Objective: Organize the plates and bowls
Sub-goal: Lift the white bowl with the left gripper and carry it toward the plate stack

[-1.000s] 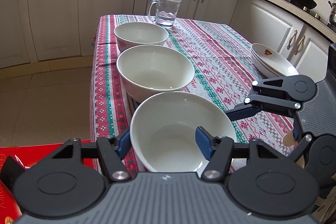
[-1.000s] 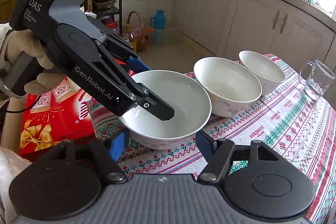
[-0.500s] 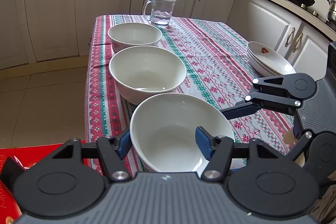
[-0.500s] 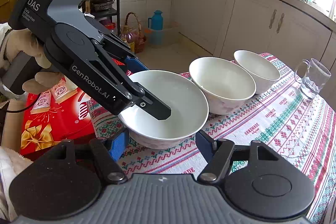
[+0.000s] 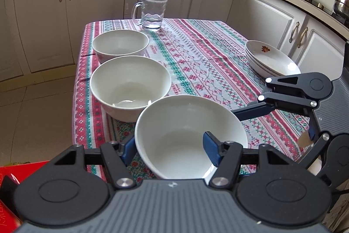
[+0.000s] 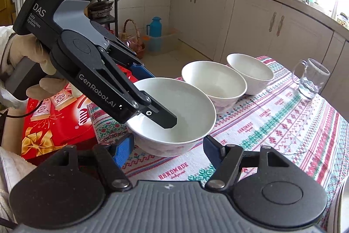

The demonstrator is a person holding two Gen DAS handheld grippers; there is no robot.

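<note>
White bowl [image 5: 187, 134] gripped at its rim by left tool [image 5: 169, 149].

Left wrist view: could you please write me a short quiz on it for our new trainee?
1. How many white bowls stand in the row along the table's edge?
2. True or false: the glass mug stands on the stack of plates.
3. What is the left gripper shut on? A: the nearest bowl. B: the mug. C: a plate.
Key: 1: three. 2: false; it stands on the cloth beyond the farthest bowl. 3: A.
</note>
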